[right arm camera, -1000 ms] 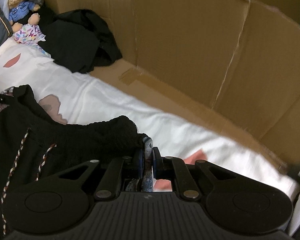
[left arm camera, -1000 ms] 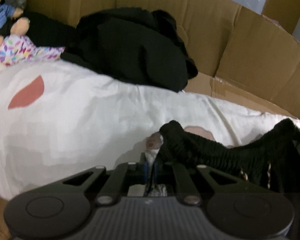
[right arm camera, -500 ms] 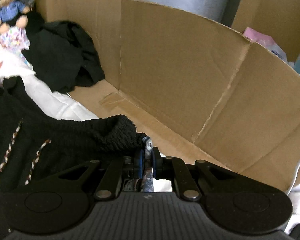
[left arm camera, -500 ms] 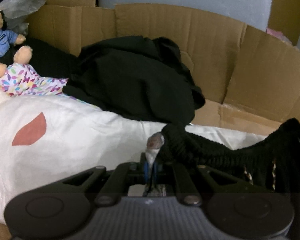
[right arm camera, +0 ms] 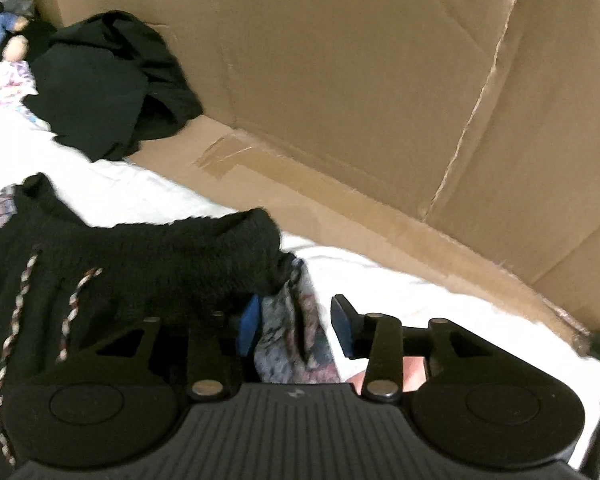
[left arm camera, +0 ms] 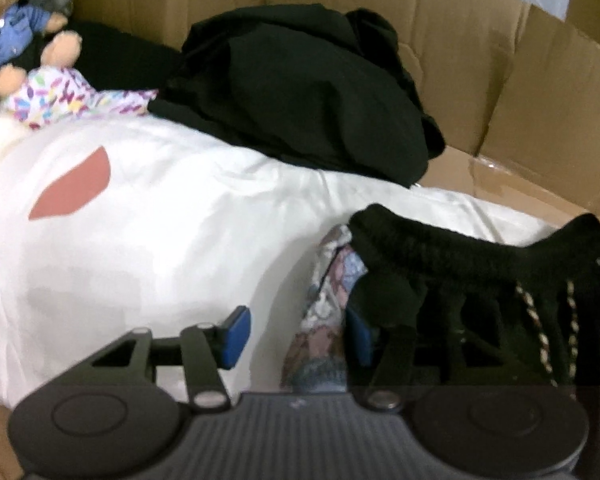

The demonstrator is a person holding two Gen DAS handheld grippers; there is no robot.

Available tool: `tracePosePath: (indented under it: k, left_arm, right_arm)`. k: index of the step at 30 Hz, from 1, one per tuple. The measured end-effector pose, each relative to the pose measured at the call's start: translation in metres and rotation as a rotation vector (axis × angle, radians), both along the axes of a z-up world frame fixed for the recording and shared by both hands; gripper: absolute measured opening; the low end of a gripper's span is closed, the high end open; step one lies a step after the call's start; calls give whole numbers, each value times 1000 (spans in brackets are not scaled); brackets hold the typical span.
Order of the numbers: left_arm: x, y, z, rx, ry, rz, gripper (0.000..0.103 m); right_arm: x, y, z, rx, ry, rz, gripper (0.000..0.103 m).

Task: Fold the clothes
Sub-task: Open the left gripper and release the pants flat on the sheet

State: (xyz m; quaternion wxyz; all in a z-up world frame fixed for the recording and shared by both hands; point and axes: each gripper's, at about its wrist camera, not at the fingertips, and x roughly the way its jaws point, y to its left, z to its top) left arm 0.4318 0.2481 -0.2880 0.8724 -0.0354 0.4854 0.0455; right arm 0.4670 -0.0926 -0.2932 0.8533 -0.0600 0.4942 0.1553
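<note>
Both grippers are pointing steeply down at a white sheet spread over the work surface, and both have just been opening. The left gripper is standing with its jaws well apart; a patterned lining fold of the black shorts is lying between the blue pads, resting against the right-hand pad while the left pad is sitting clear over bare sheet, so nothing is being pinched. The right gripper is also standing apart, with the same greyish patterned fabric sitting in the gap against its left pad, the right pad free; again no grip. The shorts are lying on the sheet between the two grippers, ribbed waistband stretching across the near edge of both views, braided drawstrings trailing down the black front. Further back a pile of black clothing is resting partly on the sheet and partly on the cardboard walls ringing the area. A teddy bear in a blue top is sitting in the far corner beside a multicoloured speckled cloth. A reddish patch is showing on the sheet.
</note>
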Motion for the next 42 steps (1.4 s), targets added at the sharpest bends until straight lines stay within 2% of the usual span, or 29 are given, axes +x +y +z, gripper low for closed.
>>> tracePosePath:
  k: [2,4,7,14,17,22,26,28,30,34,38,42]
  left_arm:
    - [-9,-3,9,-31,11,-35,61]
    - [-18,-5,19,-9,22,-76,65]
    - [-25,-7,28,17,35,-89,65]
    - [-55,-6,64,34,60,-52,65]
    - [-71,-5,80,18,52,-30,65]
    - [-111,0,106,-10,26,73,65]
    - [-142,1,127,-20,23,113,65]
    - [-153,-2,138,13,25,100,65]
    - [-164,-10,152,85,29,80,65]
    - [-186,-22,189,76,11,10,65]
    - [-201,-36,212,82,-3,-29,65]
    - [-219,-51,233,89,-19,-57,68]
  right_arm:
    - [-8,-4,6,9,-3,18,46]
    - [-18,-9,13,8,-20,33,46]
    - [-31,-19,21,22,-26,23,46]
    - [-60,-46,51,76,-29,-30,46]
    - [-80,-59,69,86,-42,-46,46]
    - [-114,-76,88,113,-50,-87,46]
    - [-147,-91,105,103,-58,-110,46]
    - [-158,-97,111,102,-58,-112,46]
    - [-173,-105,121,109,-48,-113,47]
    - [-207,-126,143,143,-61,-122,51]
    - [-236,-140,155,89,-113,-136,54]
    - [-255,-154,162,89,-121,-175,54]
